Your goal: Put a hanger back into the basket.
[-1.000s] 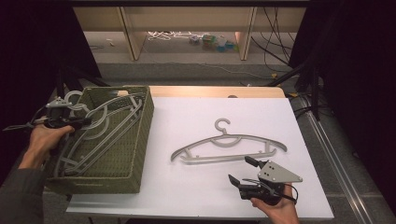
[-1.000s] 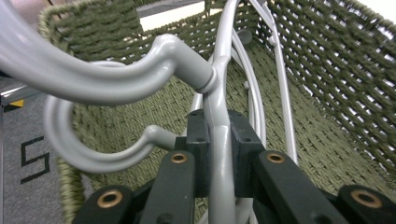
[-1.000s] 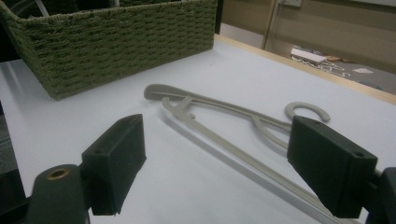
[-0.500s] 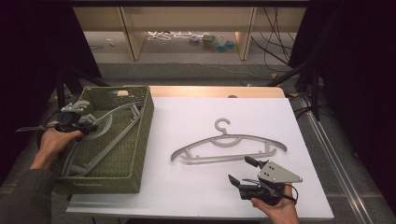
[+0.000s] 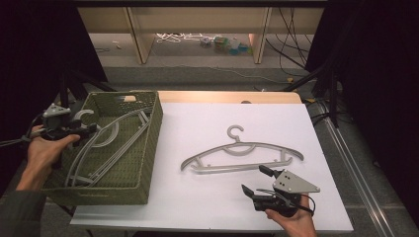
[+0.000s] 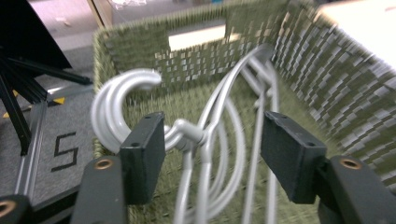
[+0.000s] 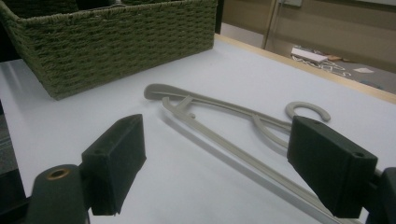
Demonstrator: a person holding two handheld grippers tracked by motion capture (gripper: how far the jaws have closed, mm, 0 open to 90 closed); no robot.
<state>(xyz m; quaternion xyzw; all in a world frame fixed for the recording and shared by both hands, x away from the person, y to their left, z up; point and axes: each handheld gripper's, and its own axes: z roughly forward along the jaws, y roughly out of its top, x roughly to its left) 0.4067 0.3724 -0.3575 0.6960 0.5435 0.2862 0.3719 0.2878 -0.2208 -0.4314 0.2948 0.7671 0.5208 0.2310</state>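
Two hangers (image 6: pixel 219 154) are sitting light, stiff and slick in the basket (image 5: pixel 148 148); my left claw (image 6: pixel 212 149) is gaping around their necks, the best grip.

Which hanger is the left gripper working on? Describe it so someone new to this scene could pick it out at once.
Start at the green woven basket on the left of the white table. Grey hangers lie inside it, hooks pointing to its left rim. The one meant is the hanger whose neck sits between the open jaws of the left gripper; unlike the lone hanger flat on the table, it is in the basket.
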